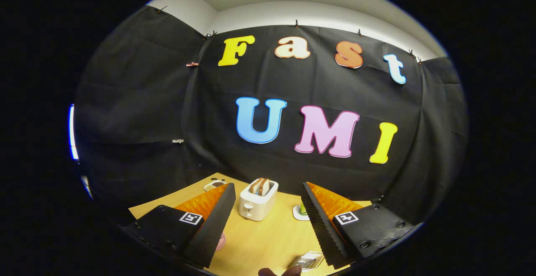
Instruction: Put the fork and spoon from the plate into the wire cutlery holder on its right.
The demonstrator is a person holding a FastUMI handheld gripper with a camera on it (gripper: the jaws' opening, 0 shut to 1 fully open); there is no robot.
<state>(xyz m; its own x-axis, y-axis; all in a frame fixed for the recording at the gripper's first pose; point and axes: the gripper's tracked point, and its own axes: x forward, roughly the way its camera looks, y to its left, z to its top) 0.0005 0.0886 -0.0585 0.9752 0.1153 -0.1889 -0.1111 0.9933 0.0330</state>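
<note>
Holding: your claw point(268, 209) hangs above the bench point(268, 238), released, its two fingers spread well apart with nothing between them.
Left finger: it point(211, 221) slopes down over the near left part of the bench, and a small pink object point(221, 241) peeks out just beside its lower edge; you cannot tell what that object is.
Right finger: it point(320, 221) slopes down on the other side, with a shiny, glinting item point(307, 261) lying on the bench just beside its lower end; you cannot tell whether this is the wire holder or the cutlery.
Toaster: a white toaster point(258, 199) stands upright on the bench ahead of the claw, in the gap between the fingers, nearer the left one, with slices of bread point(261, 186) sticking up from its slots.
Far left: a small white dish-like thing point(214, 184) with something dark in it sits beyond the left fingertip.
Far right: a small white object with a green part point(301, 212) rests on the bench just beside the right finger's inner face.
Task items: you cannot make out the plate, fork or spoon clearly.
Near edge: a bit of a person's hand point(279, 272) shows at the near side of the bench.
</note>
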